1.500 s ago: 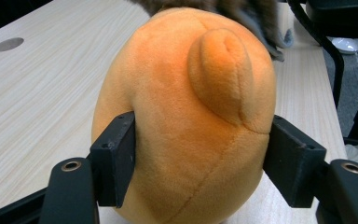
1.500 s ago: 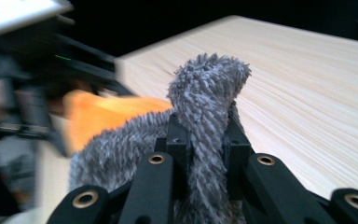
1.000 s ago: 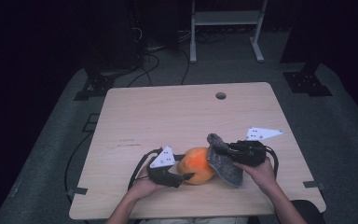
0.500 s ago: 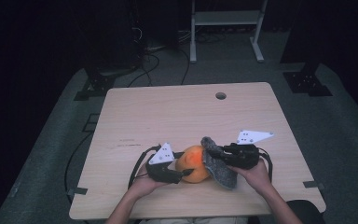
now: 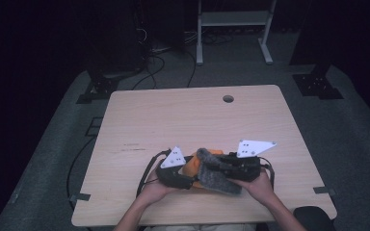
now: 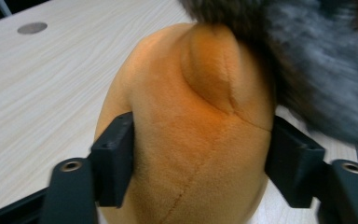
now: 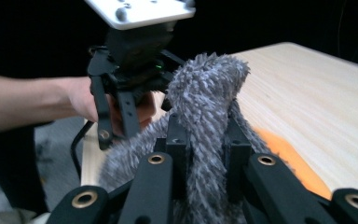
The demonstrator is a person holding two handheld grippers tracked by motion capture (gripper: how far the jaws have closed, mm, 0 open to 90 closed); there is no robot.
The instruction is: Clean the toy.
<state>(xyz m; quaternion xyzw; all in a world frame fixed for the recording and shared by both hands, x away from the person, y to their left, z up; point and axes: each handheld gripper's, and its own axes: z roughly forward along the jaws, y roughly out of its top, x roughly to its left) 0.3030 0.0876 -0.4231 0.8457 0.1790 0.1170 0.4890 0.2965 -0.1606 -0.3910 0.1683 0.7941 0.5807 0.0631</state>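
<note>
The left gripper (image 6: 200,154) is clasping the orange plush toy (image 6: 191,135), its jaws having just been opening. The right gripper (image 7: 205,140) is pinching the grey furry cloth (image 7: 207,98)

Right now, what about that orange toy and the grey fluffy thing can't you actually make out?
- Orange plush: whole shape unknown; left gripper view cuts it off below, grey fuzzy cloth covers it from above.
- Grey fuzzy cloth: blurred in left gripper view.
- Right gripper: fingertips buried in cloth.

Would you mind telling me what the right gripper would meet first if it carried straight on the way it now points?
Probably the left gripper and the hand holding it, which lie just beyond the grey fuzzy cloth pinched in the right gripper; depth is hard to judge.
</note>
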